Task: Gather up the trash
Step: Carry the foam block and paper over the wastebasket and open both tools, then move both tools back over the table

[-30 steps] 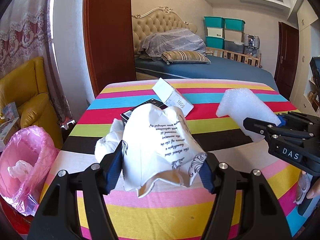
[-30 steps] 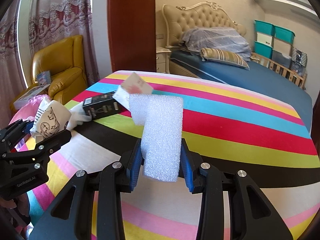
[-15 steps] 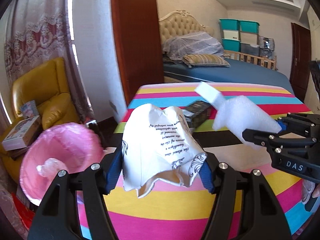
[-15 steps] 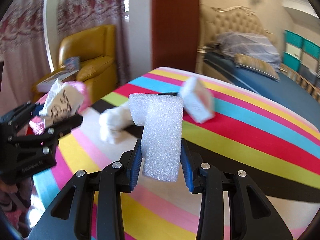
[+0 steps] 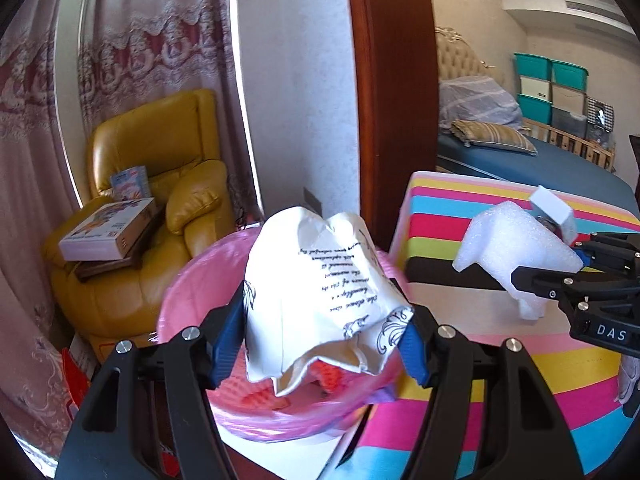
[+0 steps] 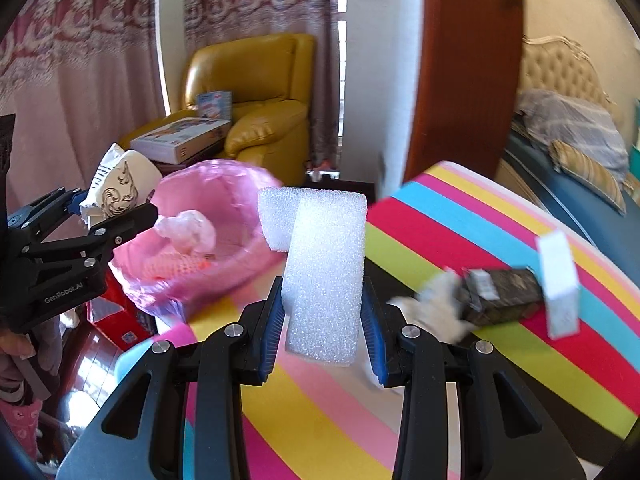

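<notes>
Your left claw (image 5: 322, 326) grips a crumpled paper bag (image 5: 320, 296) above the pink-lined bin (image 5: 192, 280); your right claw (image 6: 324, 312) clamps a white foam block (image 6: 324, 272) over the striped counter (image 6: 460, 240).

Both grippers carried from the table to the bin.

The left gripper (image 5: 322, 338) now holds its crumpled paper (image 5: 320, 300) over the pink-lined bin (image 5: 192, 288); the right gripper's (image 6: 324, 324) foam block (image 6: 326, 276) has neared the bin's rim.

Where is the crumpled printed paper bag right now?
The crumpled paper bag is clamped in the left gripper, over the mouth of the pink-lined trash bin beside the striped table's corner.
</notes>
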### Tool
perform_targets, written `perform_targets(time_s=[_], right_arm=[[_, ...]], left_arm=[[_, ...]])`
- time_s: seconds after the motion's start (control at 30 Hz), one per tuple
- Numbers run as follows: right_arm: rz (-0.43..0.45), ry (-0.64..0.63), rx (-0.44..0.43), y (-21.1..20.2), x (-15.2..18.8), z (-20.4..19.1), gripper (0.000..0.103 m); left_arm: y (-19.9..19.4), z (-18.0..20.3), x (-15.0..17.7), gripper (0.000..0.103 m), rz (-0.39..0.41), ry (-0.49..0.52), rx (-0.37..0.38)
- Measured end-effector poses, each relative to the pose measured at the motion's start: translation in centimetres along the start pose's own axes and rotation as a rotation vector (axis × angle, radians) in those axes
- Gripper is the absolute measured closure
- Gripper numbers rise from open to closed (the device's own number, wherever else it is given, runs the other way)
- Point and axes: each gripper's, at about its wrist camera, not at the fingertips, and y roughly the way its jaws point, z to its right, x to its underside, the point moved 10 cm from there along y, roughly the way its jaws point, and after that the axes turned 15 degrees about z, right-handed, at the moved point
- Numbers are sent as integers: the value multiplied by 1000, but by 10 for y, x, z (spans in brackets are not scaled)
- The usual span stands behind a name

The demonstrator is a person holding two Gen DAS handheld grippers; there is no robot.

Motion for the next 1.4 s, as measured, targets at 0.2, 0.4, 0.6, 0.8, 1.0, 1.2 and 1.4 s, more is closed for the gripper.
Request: perform_targets(time_s=[0.2, 0.4, 0.6, 0.8, 1.0, 1.2, 1.4], right_arm=[[8, -48, -50, 26, -21, -35, 67], [-6, -70, -90, 48, -30, -61, 67], [0, -86, -131, 67, -41, -86, 63], [54, -71, -150, 51, -39, -81, 25], [75, -42, -57, 24, -26, -29, 25], [97, 63, 44, -3, -14, 45, 25], [129, 150, 151, -33, -1, 114, 24]], left_arm=[[9, -37, 7, 39, -26, -41, -42], [27, -73, 10, 39, -50, -114, -70], [43, -92, 5, 38, -53, -159, -89], [43, -110, 4, 9, -34, -178, -188], [39, -74, 14, 5, -48, -81, -160], [44, -6, 21, 5, -73, -38, -38], [47, 65, 26, 5, -85, 59, 63]])
